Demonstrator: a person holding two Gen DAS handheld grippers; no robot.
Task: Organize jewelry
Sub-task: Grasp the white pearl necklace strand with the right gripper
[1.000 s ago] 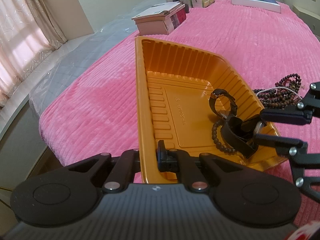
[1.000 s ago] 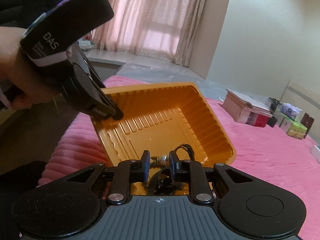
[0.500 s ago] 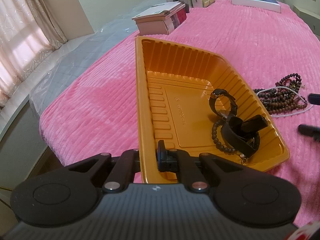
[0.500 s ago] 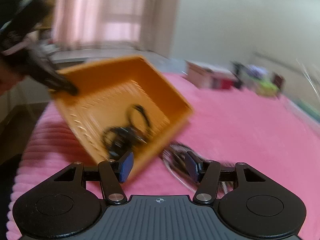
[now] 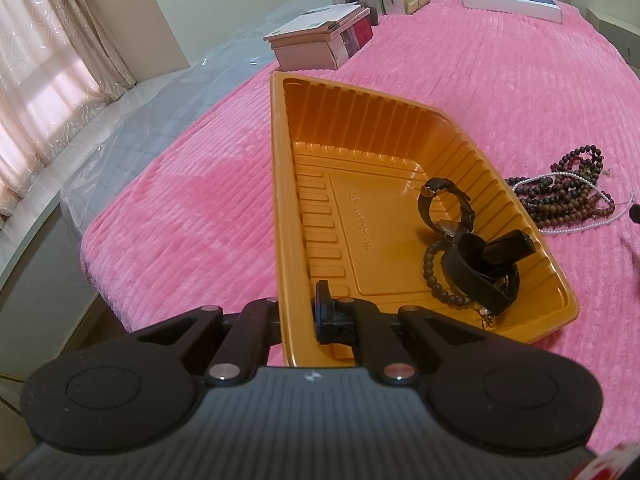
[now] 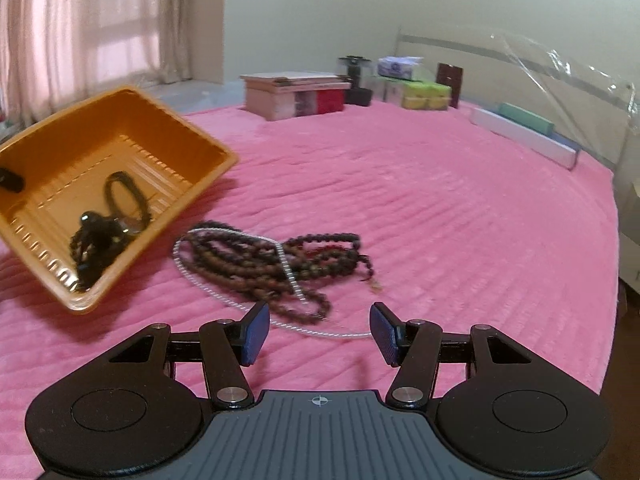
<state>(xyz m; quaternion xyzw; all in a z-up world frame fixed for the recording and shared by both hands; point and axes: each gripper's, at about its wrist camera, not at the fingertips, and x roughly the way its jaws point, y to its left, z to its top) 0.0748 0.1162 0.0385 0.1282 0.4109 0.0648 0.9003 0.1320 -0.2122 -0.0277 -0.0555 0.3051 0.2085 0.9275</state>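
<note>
Two grippers share the work on a pink ribbed bedspread (image 6: pixel 440 208). In the left wrist view, the left gripper (image 5: pixel 298 316) sits at lower centre with its jaws pinched tight on the near wall of an orange plastic tray (image 5: pixel 280 200), one finger inside and one outside the rim. Inside the tray, toward its right-hand end, lie a black wristwatch (image 5: pixel 444 204), a black strap or band (image 5: pixel 480 276) and a dark beaded bracelet (image 5: pixel 434 276), all bunched together.

On the bedspread just beside the tray's right wall rests a tangle of dark brown bead necklaces (image 6: pixel 280 256) with a silvery chain (image 6: pixel 288 268) looped through it. In the right wrist view this tangle lies at the centre of the frame, just ahead of the right gripper (image 6: pixel 318 334), whose blue-padded jaws have just been opening and stand moderately wide with nothing clamped; the chain's near loop runs between the fingertips.

Boxes (image 6: pixel 294 96) line the far edge of the bed.
</note>
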